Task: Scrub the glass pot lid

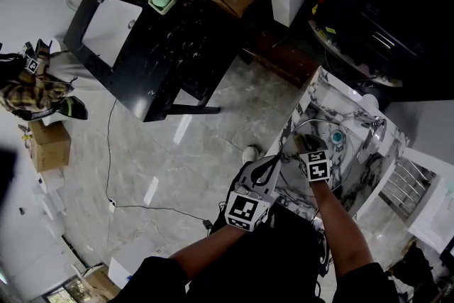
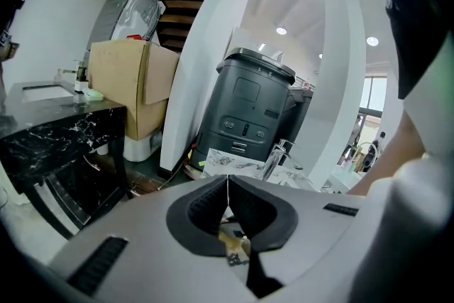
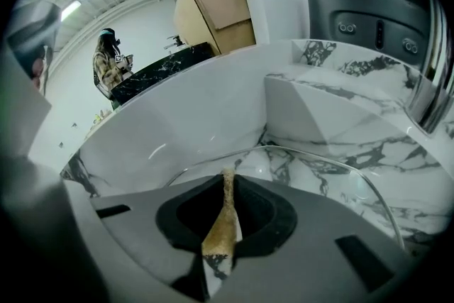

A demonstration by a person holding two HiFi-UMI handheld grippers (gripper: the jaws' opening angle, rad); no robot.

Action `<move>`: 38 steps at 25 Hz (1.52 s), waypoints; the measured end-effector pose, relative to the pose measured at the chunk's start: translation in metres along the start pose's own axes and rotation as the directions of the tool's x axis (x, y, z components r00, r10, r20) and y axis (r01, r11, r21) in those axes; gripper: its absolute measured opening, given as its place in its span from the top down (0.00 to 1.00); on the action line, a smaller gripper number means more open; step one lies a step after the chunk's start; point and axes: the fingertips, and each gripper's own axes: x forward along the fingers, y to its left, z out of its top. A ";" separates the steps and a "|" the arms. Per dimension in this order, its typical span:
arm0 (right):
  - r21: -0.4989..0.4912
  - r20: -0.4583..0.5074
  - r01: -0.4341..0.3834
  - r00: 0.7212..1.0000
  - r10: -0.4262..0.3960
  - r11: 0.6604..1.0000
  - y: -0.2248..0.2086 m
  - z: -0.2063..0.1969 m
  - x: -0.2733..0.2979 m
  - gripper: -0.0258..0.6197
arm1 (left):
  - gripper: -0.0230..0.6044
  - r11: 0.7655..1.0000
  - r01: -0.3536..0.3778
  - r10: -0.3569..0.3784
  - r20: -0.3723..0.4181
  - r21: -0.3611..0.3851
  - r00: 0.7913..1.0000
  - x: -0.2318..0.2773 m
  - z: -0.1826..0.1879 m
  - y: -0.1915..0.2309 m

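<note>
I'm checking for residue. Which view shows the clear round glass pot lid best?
The right gripper view: the clear round glass pot lid is close, its rim arcing across the white marble sink. The head view shows it small and distant; the left gripper view shows no recognisable part of it.

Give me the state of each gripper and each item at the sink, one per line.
left gripper: shut, nothing seen between its jaws.
right gripper: shut on the scrub pad.
scrub pad: clamped edge-on, thin and tan.
glass pot lid: resting in the marble sink, just ahead of the right gripper.
faucet: no water seen running.
</note>
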 end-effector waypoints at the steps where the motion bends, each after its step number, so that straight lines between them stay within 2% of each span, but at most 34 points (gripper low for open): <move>1: 0.004 0.003 0.005 1.000 -0.005 1.000 -0.002 0.000 0.000 0.87 | 0.93 1.000 0.001 -0.001 0.000 0.000 1.000 0.000 0.000 -0.001; 12: 0.070 0.043 0.071 0.996 -0.075 0.995 -0.032 0.001 -0.006 0.87 | 0.93 1.000 0.029 -0.029 -0.008 0.003 1.000 -0.001 -0.001 -0.009; 18: 0.106 0.056 0.121 0.990 -0.127 0.987 -0.051 0.000 -0.011 0.87 | 0.93 0.996 0.042 -0.040 -0.026 0.081 0.999 -0.001 -0.001 -0.016; 23: 0.151 0.065 0.165 0.982 -0.176 0.975 -0.068 -0.007 -0.016 0.87 | 0.93 0.996 0.051 -0.050 -0.019 0.073 0.999 -0.003 -0.003 -0.021; 38: 0.188 0.082 0.199 0.972 -0.218 0.962 -0.087 -0.012 -0.025 0.87 | 0.93 0.997 0.043 -0.042 -0.025 0.057 0.999 -0.009 -0.010 -0.026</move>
